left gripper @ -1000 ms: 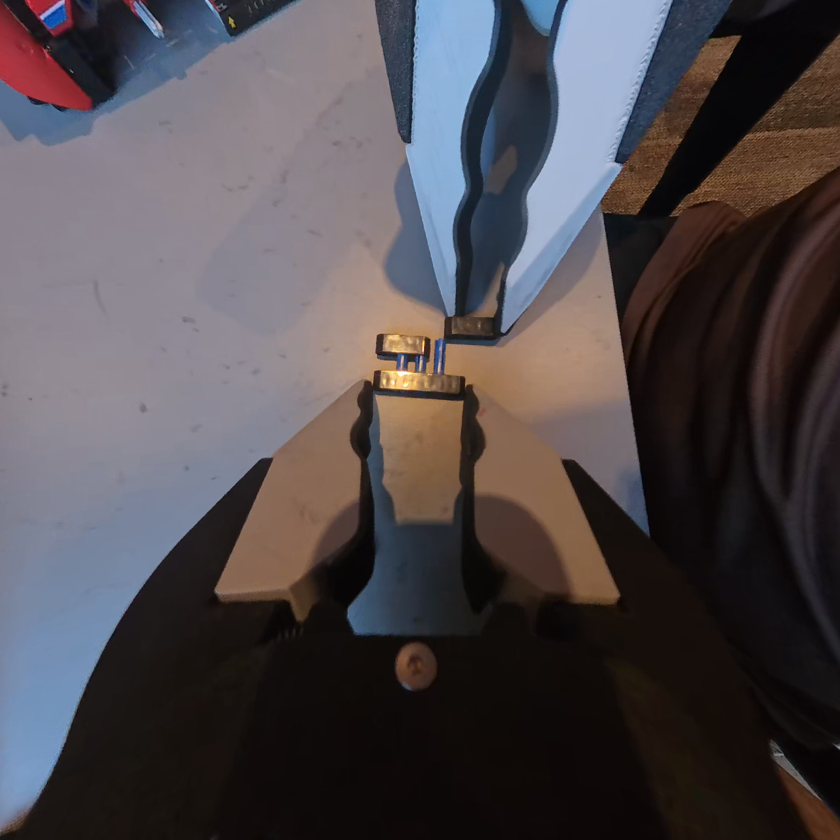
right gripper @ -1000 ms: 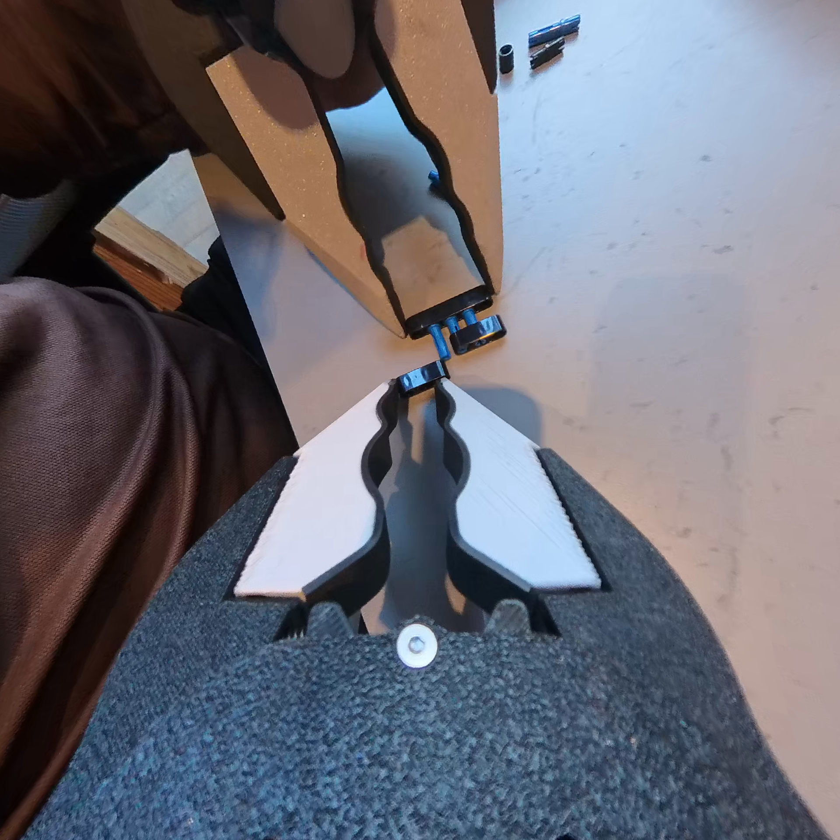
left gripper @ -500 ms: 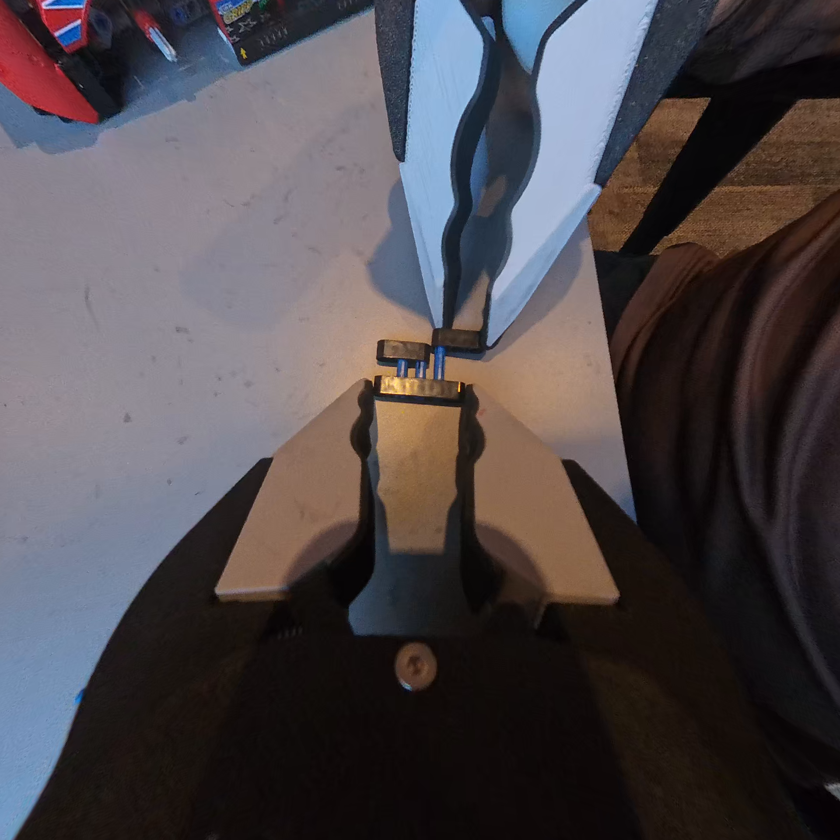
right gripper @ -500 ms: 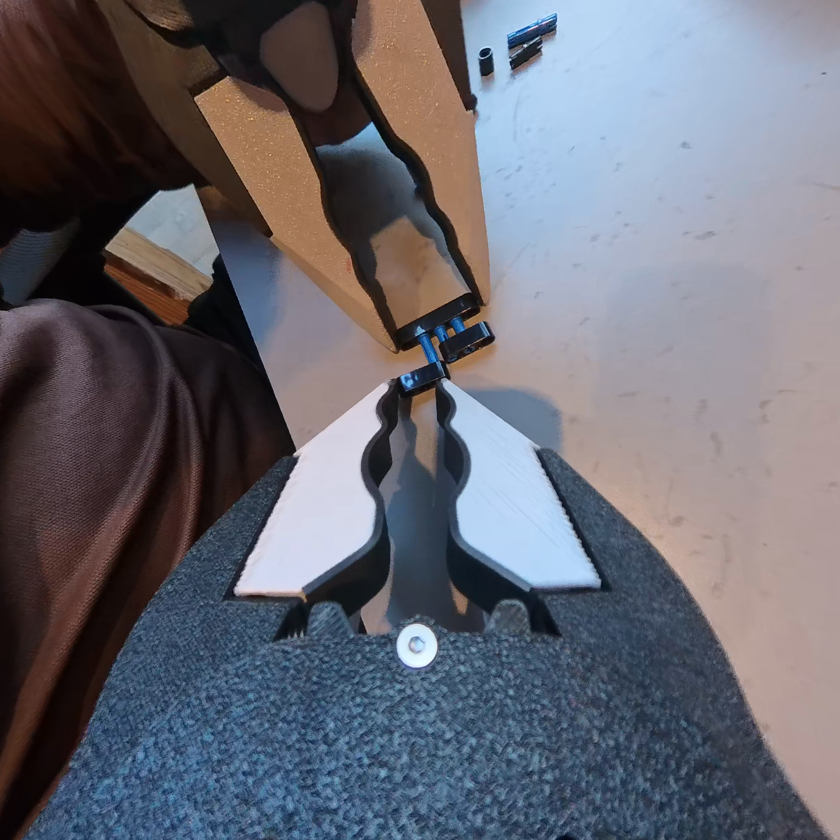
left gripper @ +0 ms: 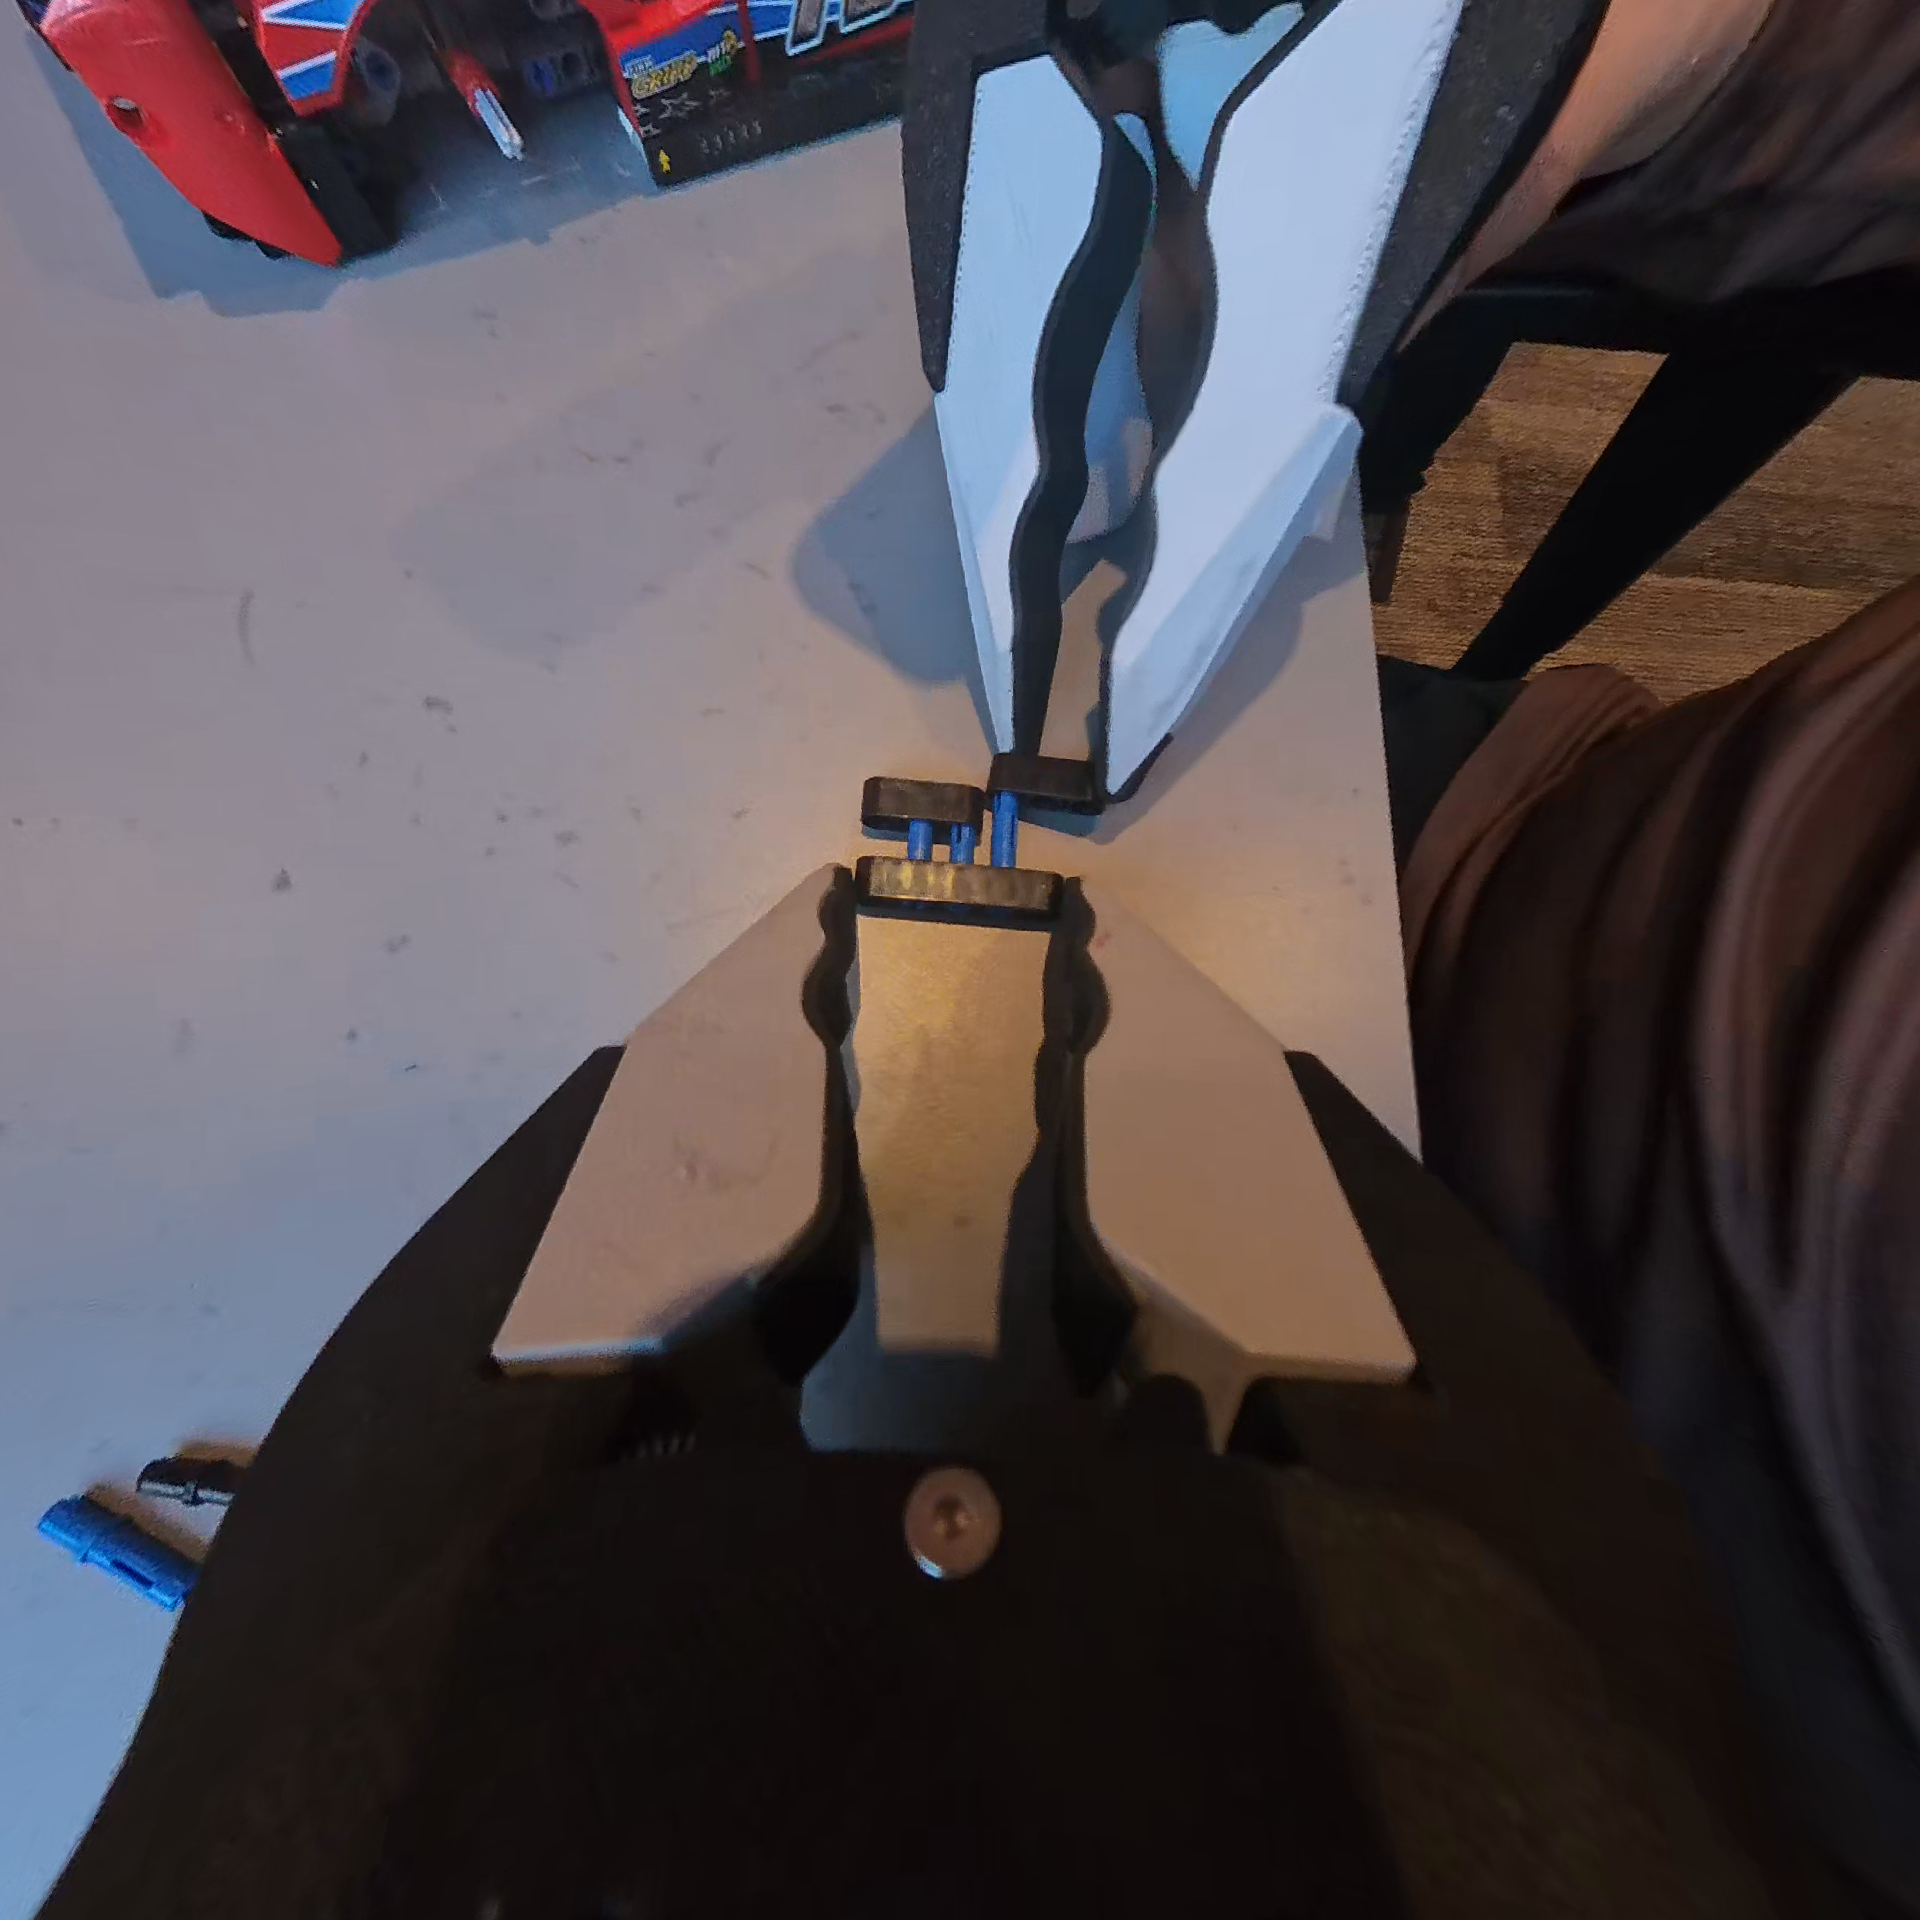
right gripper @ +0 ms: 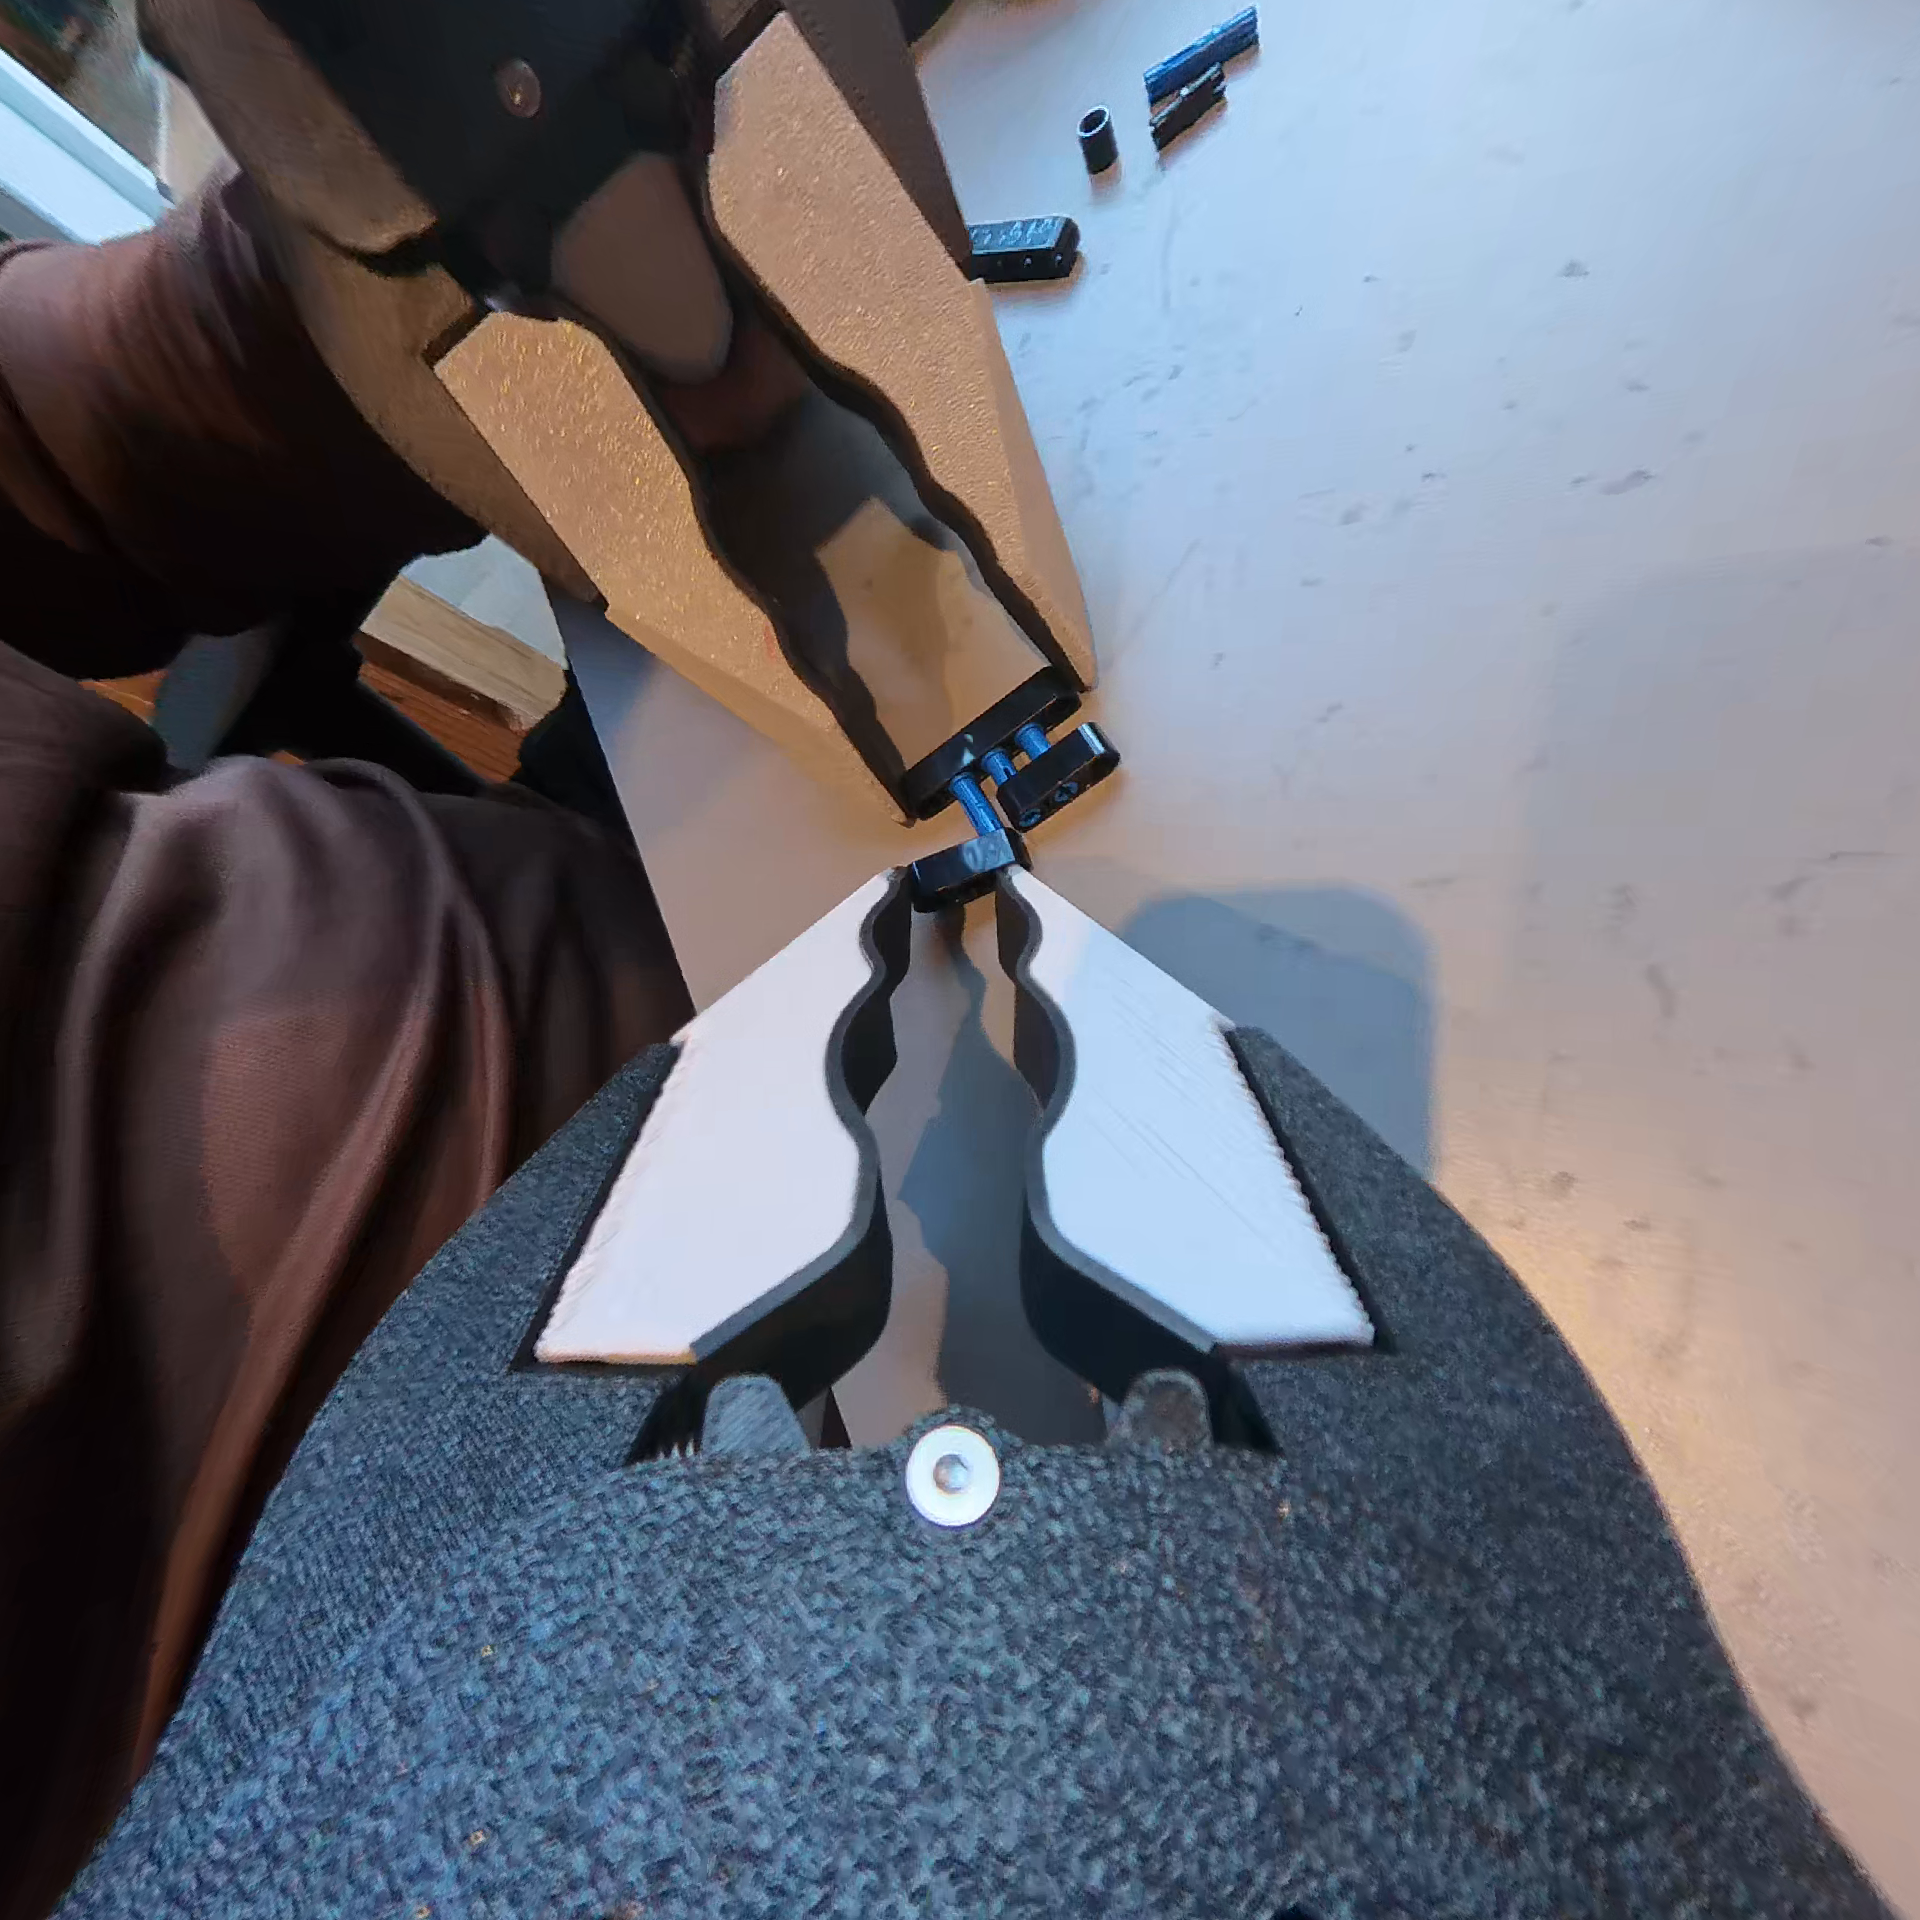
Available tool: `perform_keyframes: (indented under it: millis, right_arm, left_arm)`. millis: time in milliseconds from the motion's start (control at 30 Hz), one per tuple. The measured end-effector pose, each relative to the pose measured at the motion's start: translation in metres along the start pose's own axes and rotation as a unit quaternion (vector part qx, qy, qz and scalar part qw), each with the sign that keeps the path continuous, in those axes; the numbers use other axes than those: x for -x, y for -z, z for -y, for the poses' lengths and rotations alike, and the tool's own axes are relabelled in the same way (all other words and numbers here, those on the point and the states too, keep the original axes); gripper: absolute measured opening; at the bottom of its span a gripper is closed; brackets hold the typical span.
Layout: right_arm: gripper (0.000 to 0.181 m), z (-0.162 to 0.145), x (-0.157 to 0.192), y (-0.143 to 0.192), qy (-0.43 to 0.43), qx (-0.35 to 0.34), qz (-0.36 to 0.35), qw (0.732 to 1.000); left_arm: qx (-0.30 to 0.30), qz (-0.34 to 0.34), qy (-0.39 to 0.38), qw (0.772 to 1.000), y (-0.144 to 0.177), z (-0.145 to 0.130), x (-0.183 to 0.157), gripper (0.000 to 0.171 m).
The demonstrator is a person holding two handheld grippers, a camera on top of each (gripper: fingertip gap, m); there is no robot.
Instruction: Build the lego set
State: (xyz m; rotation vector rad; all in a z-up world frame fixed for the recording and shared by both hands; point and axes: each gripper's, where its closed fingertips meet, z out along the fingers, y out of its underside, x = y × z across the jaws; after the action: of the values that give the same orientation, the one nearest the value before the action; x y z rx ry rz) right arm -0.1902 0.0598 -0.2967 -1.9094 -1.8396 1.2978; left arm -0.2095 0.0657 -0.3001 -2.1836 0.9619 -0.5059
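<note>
My left gripper (left gripper: 958,902) is shut on a long black lego beam (left gripper: 961,885) that carries three blue pins (left gripper: 961,840). A short black beam (left gripper: 923,802) sits on the two left pins. My right gripper (right gripper: 964,871) is shut on a second short black beam (right gripper: 971,860), which sits on the end of the third, longer pin (right gripper: 971,810). In the left wrist view this beam (left gripper: 1044,781) is at the white right gripper's tips (left gripper: 1049,777). In the right wrist view the tan left gripper (right gripper: 982,738) holds the long beam (right gripper: 987,740). The parts hang above the white table (left gripper: 416,623) near its right edge.
A red, blue and white lego car model (left gripper: 312,114) stands at the table's far left. Loose blue and black pins (left gripper: 114,1548) lie at the near left; they also show with a black sleeve (right gripper: 1098,140) and a black beam (right gripper: 1021,247) in the right wrist view. A person's brown sleeve (left gripper: 1683,1039) is at the right. My left and right fingertips are right by each other.
The right gripper's short beam has closed onto the third blue pin's end. Both grippers have drawn back a little, so more of the car model and loose parts show.
</note>
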Motion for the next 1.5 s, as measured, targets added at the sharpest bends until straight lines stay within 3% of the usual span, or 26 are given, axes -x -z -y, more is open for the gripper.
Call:
perform_keyframes:
  millis: [700, 967, 1233, 1500]
  right_arm:
    - [0.016, 0.0038, 0.0032, -0.0032, -0.005, 0.000, 0.022, 1.000]
    - [0.015, -0.0014, 0.0042, -0.0049, 0.106, 0.037, 0.013, 0.994]
    - [0.016, -0.0013, 0.0055, -0.0065, 0.264, 0.045, -0.020, 0.963]
    - [0.016, -0.0022, 0.0058, -0.0063, 0.293, 0.055, 0.018, 0.954]
  left_arm:
    - [-0.007, 0.000, 0.008, 1.000, 0.0055, -0.0019, 0.0012, 0.037]
    - [-0.001, -0.013, 0.007, 1.000, 0.0040, -0.0035, -0.0019, 0.037]
    - [-0.001, -0.001, 0.007, 1.000, 0.0046, -0.0045, -0.0021, 0.037]
    - [-0.002, -0.002, 0.013, 1.000, 0.0047, -0.0048, -0.0023, 0.037]
